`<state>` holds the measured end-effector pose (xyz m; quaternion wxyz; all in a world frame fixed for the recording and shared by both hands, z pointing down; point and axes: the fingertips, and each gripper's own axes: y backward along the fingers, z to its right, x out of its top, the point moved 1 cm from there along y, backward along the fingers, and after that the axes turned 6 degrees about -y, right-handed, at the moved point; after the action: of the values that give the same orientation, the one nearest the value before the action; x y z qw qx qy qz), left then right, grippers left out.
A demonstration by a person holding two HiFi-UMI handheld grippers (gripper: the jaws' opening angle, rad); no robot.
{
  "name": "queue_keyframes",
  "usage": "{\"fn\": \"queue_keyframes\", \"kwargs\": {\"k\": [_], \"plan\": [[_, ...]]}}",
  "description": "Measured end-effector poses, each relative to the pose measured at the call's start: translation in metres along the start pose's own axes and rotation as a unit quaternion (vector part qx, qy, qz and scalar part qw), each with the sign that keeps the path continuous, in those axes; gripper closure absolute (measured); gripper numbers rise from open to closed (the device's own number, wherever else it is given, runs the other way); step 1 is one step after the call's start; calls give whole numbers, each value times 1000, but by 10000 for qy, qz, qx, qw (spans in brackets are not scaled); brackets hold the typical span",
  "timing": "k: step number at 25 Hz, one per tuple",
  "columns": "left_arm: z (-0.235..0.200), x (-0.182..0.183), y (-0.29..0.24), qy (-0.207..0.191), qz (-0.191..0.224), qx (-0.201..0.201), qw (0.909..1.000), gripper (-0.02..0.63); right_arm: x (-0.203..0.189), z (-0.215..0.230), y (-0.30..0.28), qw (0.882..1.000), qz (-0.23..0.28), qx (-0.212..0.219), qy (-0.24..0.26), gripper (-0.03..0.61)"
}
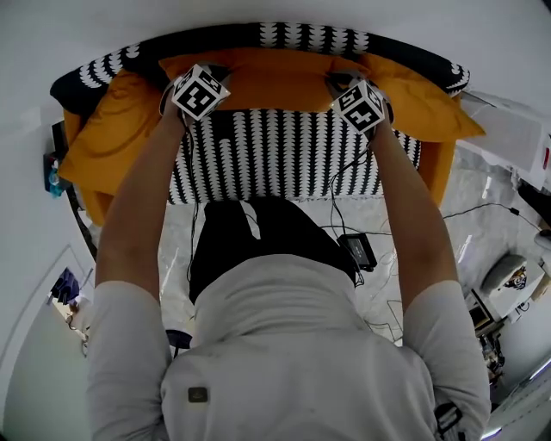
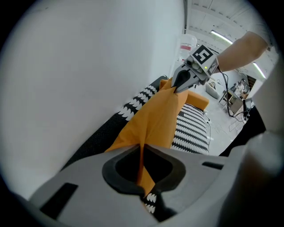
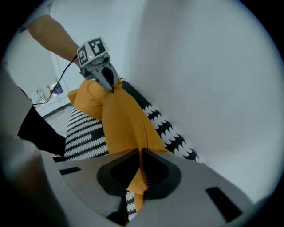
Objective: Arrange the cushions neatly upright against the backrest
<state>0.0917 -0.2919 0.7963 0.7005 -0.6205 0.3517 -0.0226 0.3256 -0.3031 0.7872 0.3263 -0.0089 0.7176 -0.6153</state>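
An orange cushion (image 1: 275, 82) stretches along the sofa's patterned backrest (image 1: 284, 36), held by its two upper corners. My left gripper (image 1: 215, 74) is shut on its left corner; in the left gripper view the fabric (image 2: 155, 119) is pinched between the jaws (image 2: 142, 153). My right gripper (image 1: 337, 84) is shut on the other corner, where the orange cloth (image 3: 122, 119) runs into the jaws (image 3: 141, 159). Each gripper view shows the other gripper at the far corner: the right one (image 2: 179, 84), the left one (image 3: 108, 84). Two more orange cushions lean at the sofa's ends, one left (image 1: 103, 138), one right (image 1: 430, 108).
The black-and-white seat (image 1: 275, 155) lies below the held cushion. A white wall (image 1: 275, 10) rises right behind the backrest. Cables and a black box (image 1: 357, 250) lie on the floor by the person's legs. White furniture (image 1: 510, 129) stands to the right.
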Motion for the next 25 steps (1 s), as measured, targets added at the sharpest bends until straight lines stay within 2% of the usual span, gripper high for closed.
{"fn": "queue_keyframes", "kwargs": {"k": [4,8,14,18,25], "plan": [[-5,1,-3,133,124,196,9996,591,1,6,-4,9997,148,-130,-174,534],[-3,1,-3,164,163,198,9995,585,1,6,-3,9995,143,-217,-154,532],[-4,4,1,91,194,200,9996,541,8,7,-1,9991,133,-405,24,473],[-6,16,16,143,455,323,9983,504,21,-1,8,9989,327,-338,37,424],[10,51,65,417,1162,495,9911,497,57,-29,52,9949,934,-366,-106,419]]}}
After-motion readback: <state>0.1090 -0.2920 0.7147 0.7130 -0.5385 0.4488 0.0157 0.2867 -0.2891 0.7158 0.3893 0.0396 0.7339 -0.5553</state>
